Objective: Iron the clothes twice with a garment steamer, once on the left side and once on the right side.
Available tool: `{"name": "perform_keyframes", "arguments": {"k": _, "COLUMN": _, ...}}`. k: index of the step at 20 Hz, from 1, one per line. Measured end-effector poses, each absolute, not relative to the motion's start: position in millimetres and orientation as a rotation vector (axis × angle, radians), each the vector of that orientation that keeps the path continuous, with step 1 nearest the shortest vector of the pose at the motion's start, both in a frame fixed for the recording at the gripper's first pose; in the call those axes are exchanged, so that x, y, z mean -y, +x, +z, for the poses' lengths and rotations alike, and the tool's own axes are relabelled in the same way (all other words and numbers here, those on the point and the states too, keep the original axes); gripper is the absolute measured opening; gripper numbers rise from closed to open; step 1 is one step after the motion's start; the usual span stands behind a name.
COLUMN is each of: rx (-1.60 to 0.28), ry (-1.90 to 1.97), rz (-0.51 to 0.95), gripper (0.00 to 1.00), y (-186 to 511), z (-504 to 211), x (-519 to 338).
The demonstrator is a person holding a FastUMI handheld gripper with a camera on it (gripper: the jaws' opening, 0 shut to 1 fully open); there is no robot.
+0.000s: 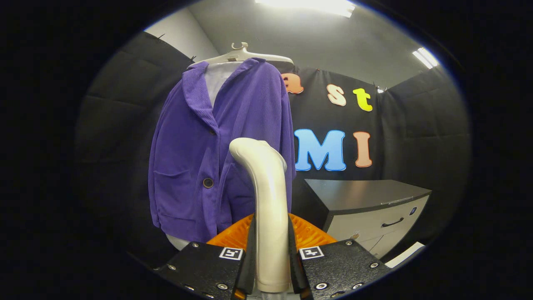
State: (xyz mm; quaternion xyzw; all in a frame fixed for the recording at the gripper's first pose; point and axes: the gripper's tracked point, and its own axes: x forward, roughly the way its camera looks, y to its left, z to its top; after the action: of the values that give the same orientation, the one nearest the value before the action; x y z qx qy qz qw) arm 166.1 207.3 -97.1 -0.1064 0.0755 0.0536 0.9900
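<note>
Now the tool [270,266] squeezes the white steamer [266,200] handle between both fingers, and the purple jacket [220,150] hangs just beyond it.

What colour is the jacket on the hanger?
Purple corduroy jacket, seen in the gripper view, beyond the gripper shut on the steamer.

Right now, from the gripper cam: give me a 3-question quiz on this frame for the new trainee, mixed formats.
1. True or false: the claw is shut on the cream steamer handle.
2. Multiple choice: the purple jacket is A) folded on the cabinet, B) hanging on a white hanger, C) lying on the floor.
3. Fill in: beyond the steamer, beside the jacket, stands a dark-topped ____ with a drawer.

Key: 1 true, both fingers press its sides. 2 B. 3 cabinet.
</note>
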Motion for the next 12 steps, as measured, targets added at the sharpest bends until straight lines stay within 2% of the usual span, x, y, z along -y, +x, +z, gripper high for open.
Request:
{"name": "perform_keyframes", "arguments": {"k": 8, "rx": -0.210, "ry": -0.234, "rz": 0.117, "gripper": 0.35, "y": 122.9, "z": -157.2, "x": -204.1}}
{"name": "perform_keyframes", "arguments": {"k": 12, "rx": -0.327, "ry": -0.220, "rz": 0.130, "gripper": 0.35, "y": 107.5, "z": -210.1, "x": -199.8}}
